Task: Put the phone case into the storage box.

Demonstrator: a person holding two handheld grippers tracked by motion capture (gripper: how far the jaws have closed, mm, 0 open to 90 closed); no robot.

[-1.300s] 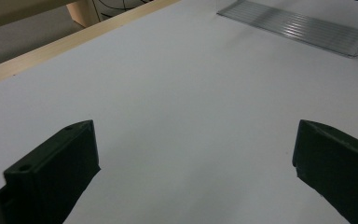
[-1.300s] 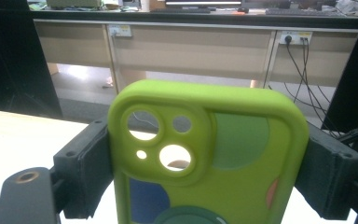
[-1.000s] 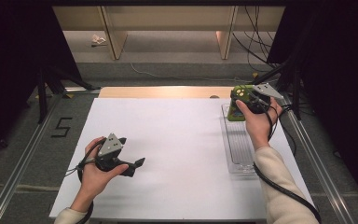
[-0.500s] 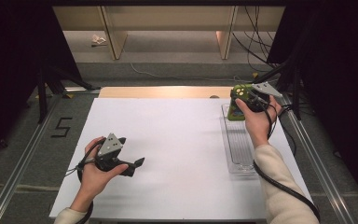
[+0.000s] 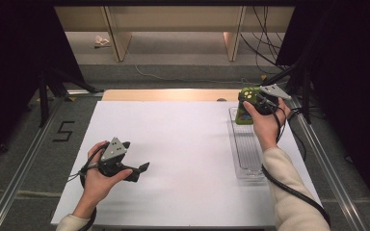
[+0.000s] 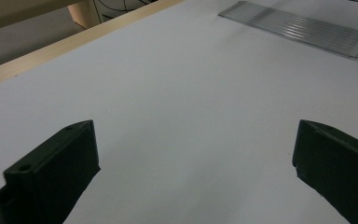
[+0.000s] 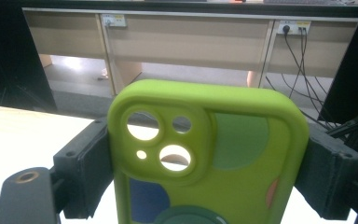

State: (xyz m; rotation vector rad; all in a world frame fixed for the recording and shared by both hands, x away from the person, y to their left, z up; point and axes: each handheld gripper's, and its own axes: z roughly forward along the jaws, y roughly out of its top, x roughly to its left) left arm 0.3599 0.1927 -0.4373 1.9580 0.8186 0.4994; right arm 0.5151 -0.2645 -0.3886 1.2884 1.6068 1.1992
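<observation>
My right gripper [image 5: 248, 98] is held up over the far end of a clear ribbed tray [image 5: 246, 154] at the table's right side. It is shut on a lime-green phone case [image 5: 244, 109], which stands upright between the jaws. In the right gripper view the case [image 7: 214, 154] shows its camera cut-outs and blue, green and pink patches, with both black jaws of the gripper [image 7: 207, 170] pressing on its edges. My left gripper [image 5: 136, 156] rests low over the white table [image 5: 173, 139] at the near left. It is open [image 6: 196, 172] with nothing between its jaws.
The clear tray [image 6: 298, 25] lies lengthwise along the right edge of the white table top. A wooden strip [image 5: 168, 95] runs along the far edge. Beyond it are pale desks [image 7: 186, 42], cables and dark stands on either side.
</observation>
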